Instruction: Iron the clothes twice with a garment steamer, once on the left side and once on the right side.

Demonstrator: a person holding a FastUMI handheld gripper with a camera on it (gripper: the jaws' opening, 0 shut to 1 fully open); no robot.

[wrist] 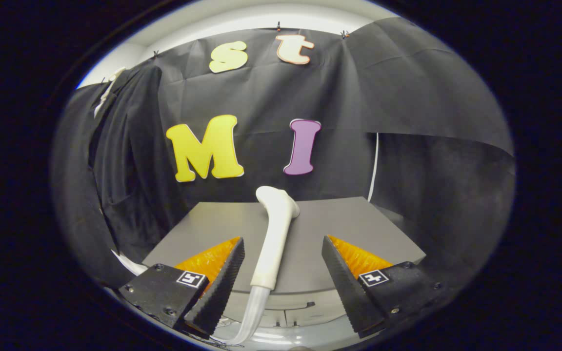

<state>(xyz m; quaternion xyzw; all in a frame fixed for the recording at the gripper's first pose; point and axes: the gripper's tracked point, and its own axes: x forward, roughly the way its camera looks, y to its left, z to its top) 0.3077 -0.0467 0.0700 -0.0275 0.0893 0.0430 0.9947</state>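
A white garment steamer wand (275,234) lies on a grey table (349,229), its head pointing away toward the wall and its clear hose (251,312) trailing off the near edge. My gripper (283,253) is open, with one finger on each side of the wand's handle and a gap to both, so neither touches it. A black garment (125,165) hangs on a hanger to the left, beyond the table's left edge.
A white cable (374,165) runs down the wall behind the table's far right corner. A white sheet or cord (130,263) pokes out by the table's left front corner. A pale base unit (291,317) sits under the near edge.
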